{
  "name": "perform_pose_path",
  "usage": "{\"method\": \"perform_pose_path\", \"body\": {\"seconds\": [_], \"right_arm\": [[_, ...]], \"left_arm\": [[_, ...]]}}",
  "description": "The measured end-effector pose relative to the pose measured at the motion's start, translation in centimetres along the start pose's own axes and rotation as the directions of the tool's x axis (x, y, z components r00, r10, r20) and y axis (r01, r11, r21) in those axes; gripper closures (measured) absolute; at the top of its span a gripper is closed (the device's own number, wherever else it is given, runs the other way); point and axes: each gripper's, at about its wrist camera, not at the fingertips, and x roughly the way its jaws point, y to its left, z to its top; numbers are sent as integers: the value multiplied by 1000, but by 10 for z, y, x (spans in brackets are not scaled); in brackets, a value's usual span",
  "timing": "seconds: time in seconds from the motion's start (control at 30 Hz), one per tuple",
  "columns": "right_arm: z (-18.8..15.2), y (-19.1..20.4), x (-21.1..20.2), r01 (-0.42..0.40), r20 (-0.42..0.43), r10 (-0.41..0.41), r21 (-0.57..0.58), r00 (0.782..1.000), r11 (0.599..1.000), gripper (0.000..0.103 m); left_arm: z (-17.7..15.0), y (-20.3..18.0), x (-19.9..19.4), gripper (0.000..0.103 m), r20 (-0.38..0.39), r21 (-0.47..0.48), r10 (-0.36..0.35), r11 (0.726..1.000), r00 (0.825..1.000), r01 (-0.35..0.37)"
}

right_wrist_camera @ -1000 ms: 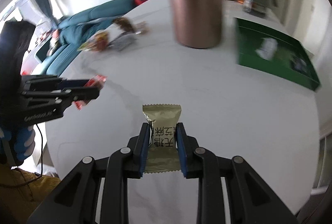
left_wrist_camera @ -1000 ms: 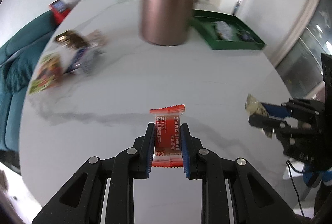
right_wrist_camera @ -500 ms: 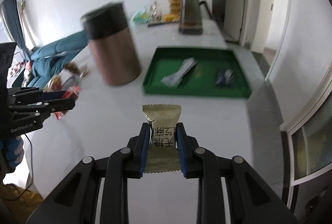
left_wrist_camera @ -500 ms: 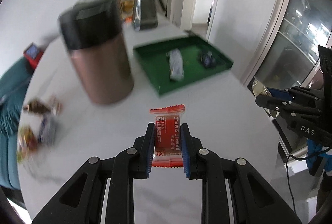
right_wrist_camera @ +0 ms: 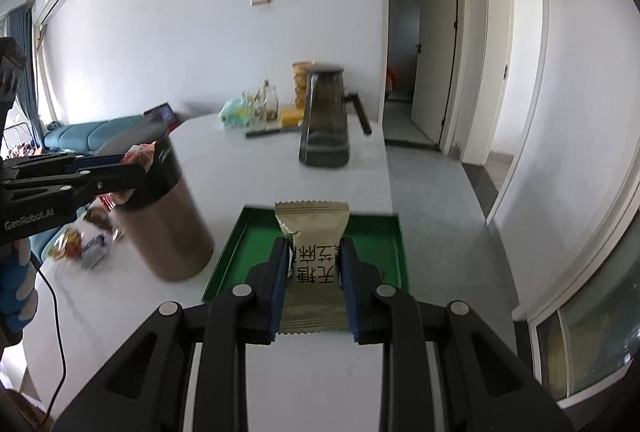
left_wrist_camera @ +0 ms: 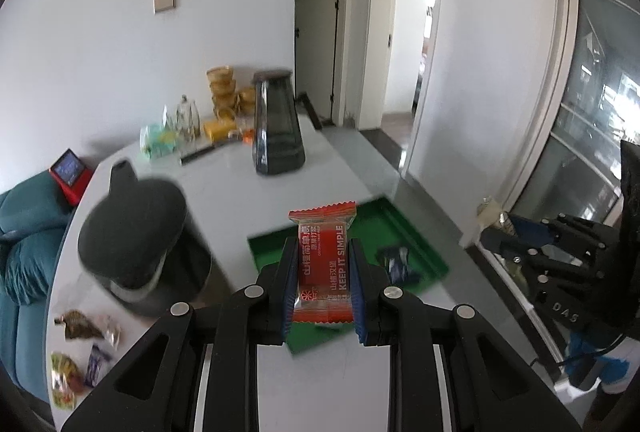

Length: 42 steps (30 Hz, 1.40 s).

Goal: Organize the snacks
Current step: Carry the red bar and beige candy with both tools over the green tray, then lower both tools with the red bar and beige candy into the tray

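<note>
My left gripper is shut on a red snack packet, held in the air above the near edge of the green tray. My right gripper is shut on a gold snack packet, also raised over the green tray. A dark wrapped snack lies inside the tray. In the left wrist view the right gripper shows at the right edge. In the right wrist view the left gripper shows at the left with its red packet.
A copper canister with a black lid stands left of the tray on the white marble table. Several loose snacks lie at the table's left. A dark kettle and jars stand at the far end. A teal sofa lies beyond.
Both grippers have risen and swung right from low over the table to above the green tray, each keeping its packet. The canister now sits to the left and lower in both views.
</note>
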Motion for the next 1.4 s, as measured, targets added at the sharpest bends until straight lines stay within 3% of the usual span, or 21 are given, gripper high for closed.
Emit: {"method": "perform_pose_path", "body": {"seconds": [0.1, 0.33, 0.8, 1.07, 1.4], "right_arm": [[18, -9, 17, 1, 27, -1, 3, 1000, 1000, 80], [32, -31, 70, 29, 23, -29, 24, 999, 999, 80], [3, -56, 178, 66, -101, -59, 66, 993, 996, 79], [-23, -53, 232, 81, -200, -68, 54, 977, 995, 79], [-44, -51, 257, 90, -272, -77, 36, 959, 995, 79]], "left_arm": [[12, -2, 17, 83, 5, -8, 18, 1000, 1000, -17], [14, -10, 84, 83, -65, -55, 53, 997, 996, -57], [-25, -4, 203, 83, -241, -114, 132, 980, 962, -163], [-52, 2, 238, 83, -297, -104, 148, 977, 943, -186], [-65, 4, 254, 83, -323, -110, 127, 979, 938, -171]]}}
